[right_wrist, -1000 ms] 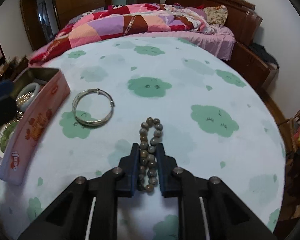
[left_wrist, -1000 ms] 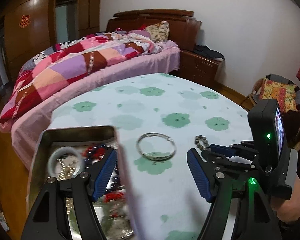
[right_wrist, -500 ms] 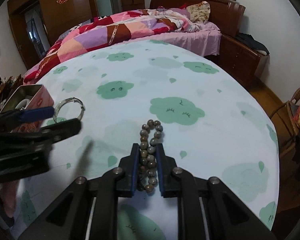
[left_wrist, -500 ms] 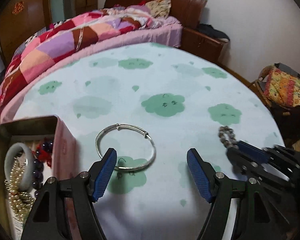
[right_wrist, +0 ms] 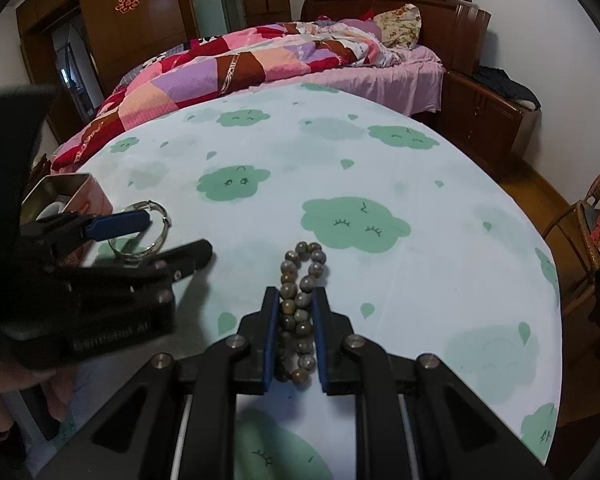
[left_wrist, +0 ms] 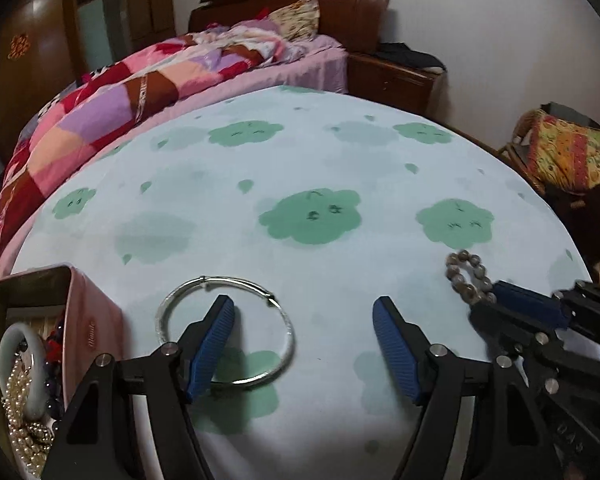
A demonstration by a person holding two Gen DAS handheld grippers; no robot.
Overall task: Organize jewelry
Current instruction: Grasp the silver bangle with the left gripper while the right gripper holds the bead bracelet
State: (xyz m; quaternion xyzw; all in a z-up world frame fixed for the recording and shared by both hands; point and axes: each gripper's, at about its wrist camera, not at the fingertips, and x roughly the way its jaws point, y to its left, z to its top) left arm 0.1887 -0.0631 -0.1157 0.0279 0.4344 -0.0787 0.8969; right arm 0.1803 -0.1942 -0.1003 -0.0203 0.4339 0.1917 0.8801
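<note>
Closing slowly, the left gripper stands wide over the thin silver metal bangle; its left blue pad sits inside the ring, the right pad outside, neither pressing it. Beside it, the right gripper pinches narrow on a doubled-over bracelet of mottled grey-brown stone beads. Both lie on a white cloth with green clouds. Left of the bangle stands an open pink tin holding a pale jade bangle and pearls.
</note>
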